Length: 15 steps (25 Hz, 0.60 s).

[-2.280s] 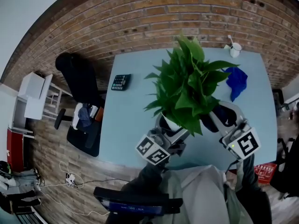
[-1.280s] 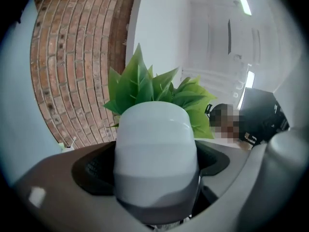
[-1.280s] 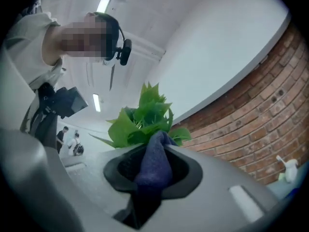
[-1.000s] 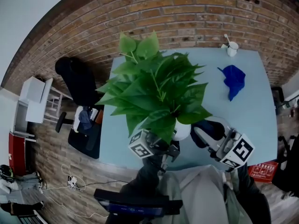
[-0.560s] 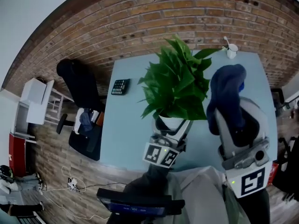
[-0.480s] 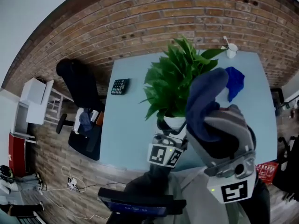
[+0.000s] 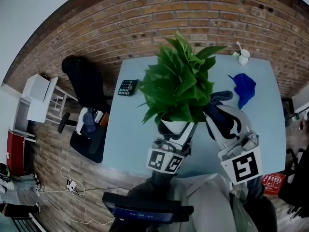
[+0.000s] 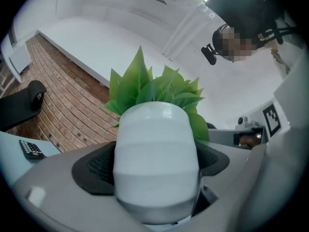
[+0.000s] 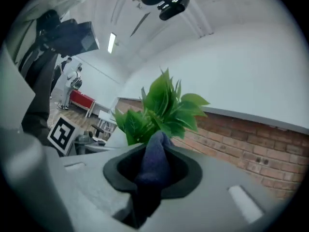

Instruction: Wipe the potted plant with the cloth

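The potted plant has broad green leaves [image 7: 179, 80] and a white pot [image 7: 174, 126]. My left gripper [image 7: 175, 133] is shut on the pot and holds it above the table's near edge. In the left gripper view the pot [image 8: 157, 153] fills the gap between the jaws, with leaves [image 8: 153, 89] behind it. My right gripper [image 7: 218, 111] is shut on a dark blue cloth [image 7: 220, 98], just right of the foliage. Seen from the right gripper view, the cloth [image 9: 151, 170] hangs between the jaws, its tip against the leaves [image 9: 163, 108].
A pale blue table [image 7: 128, 129] stands against a brick wall [image 7: 145, 28]. A second blue cloth [image 7: 244, 87] lies at its back right beside a white cup [image 7: 243, 56]. A calculator [image 7: 128, 87] sits at the back left. A black chair [image 7: 83, 83] stands left of the table.
The plant was tilted left with its leaves spread wide and now stands more upright. My right gripper swung up close to the camera with the cloth, then dropped back beside the leaves.
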Tool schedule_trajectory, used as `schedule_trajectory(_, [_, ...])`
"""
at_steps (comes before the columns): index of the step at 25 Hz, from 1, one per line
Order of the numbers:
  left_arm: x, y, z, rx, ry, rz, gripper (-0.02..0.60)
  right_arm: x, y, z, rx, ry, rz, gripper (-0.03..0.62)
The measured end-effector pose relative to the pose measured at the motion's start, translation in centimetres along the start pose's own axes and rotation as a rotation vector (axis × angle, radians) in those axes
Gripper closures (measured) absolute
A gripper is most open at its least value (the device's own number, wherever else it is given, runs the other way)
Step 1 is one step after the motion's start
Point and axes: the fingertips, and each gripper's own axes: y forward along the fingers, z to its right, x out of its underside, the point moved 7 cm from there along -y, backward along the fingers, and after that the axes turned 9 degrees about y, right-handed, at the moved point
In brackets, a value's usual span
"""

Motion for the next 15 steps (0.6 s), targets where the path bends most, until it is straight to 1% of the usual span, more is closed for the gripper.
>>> schedule_trajectory(1, [0.0,0.0,-0.1,0.012,-0.003,-0.001,0.077,0.7,-0.2,0.4,0.019,0.046,-0.023,0.514])
schedule_trajectory(2, [0.0,-0.1,-0.1,0.026,-0.013,-0.007,0.078,0.7,-0.8,1.1,0.056,0.112,-0.015,0.514])
schedule_trajectory(3, [0.2,-0.1,-0.1,0.039,-0.028,-0.017,0.078,0.0,-1.5,2.0,0.094,0.158,0.036,0.514])
schedule_trajectory(4, [0.4,-0.1,0.0,0.052,-0.045,-0.031,0.078,-1.4,-2.4,3.0,0.125,0.168,0.125,0.514])
schedule_trajectory(5, [0.8,-0.2,0.1,0.064,-0.06,-0.046,0.077,-3.3,-3.2,3.9,0.153,0.153,0.236,0.514])
schedule_trajectory(7, [1.2,-0.2,0.6,0.093,-0.069,-0.066,0.077,-6.8,-4.3,5.0,0.197,0.085,0.443,0.514])
schedule_trajectory(8, [1.3,-0.1,1.0,0.11,-0.067,-0.069,0.078,-8.0,-4.3,5.1,0.202,0.046,0.502,0.514])
schedule_trajectory(9, [1.3,-0.1,1.5,0.126,-0.064,-0.067,0.078,-8.5,-3.9,4.9,0.188,0.013,0.519,0.514])
schedule_trajectory(10, [1.3,0.0,1.9,0.138,-0.064,-0.064,0.077,-8.4,-3.0,4.4,0.154,-0.008,0.498,0.514])
schedule_trajectory(11, [1.3,0.1,2.2,0.143,-0.068,-0.061,0.078,-7.8,-2.1,3.9,0.107,-0.011,0.453,0.514])
schedule_trajectory(15, [1.1,-0.1,1.5,0.105,-0.126,-0.045,0.078,-3.2,-0.3,0.8,-0.119,0.098,0.216,0.514])
